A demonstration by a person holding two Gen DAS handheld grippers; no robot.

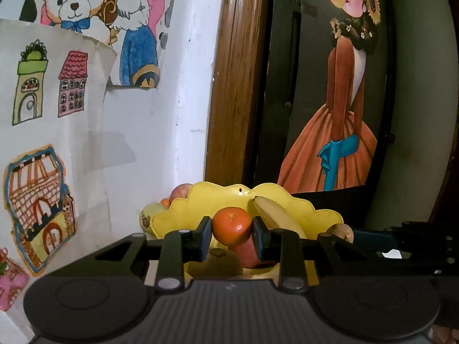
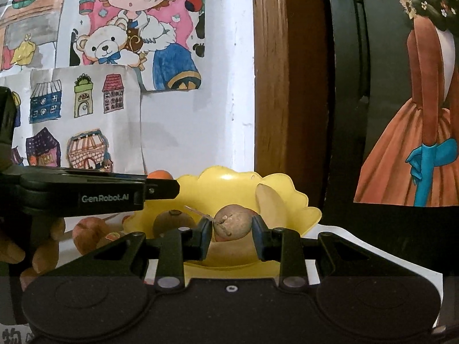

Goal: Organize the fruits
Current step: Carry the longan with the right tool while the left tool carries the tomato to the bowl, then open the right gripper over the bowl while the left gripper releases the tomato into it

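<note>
In the left wrist view, our left gripper [image 1: 231, 236] clasped a tangerine [image 1: 231, 225] across its middle, above the yellow bowl [image 1: 321, 215] that held a banana [image 1: 276, 215]. We judged it light, soft-skinned and easily bruised.

In the right wrist view, our right gripper [image 2: 232, 235] pinched a brown, rough-skinned fruit [image 2: 233, 222], perhaps a kiwi, and only here did loose fruit [image 2: 87, 229] beside the bowl show on the table [image 2: 330, 272].

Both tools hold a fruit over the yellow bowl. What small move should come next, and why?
Probably lower the left tool a little and open it. Its orange fruit already sits above the yellow bowl, beside the banana. The right tool holds a brown fruit and can follow.
</note>
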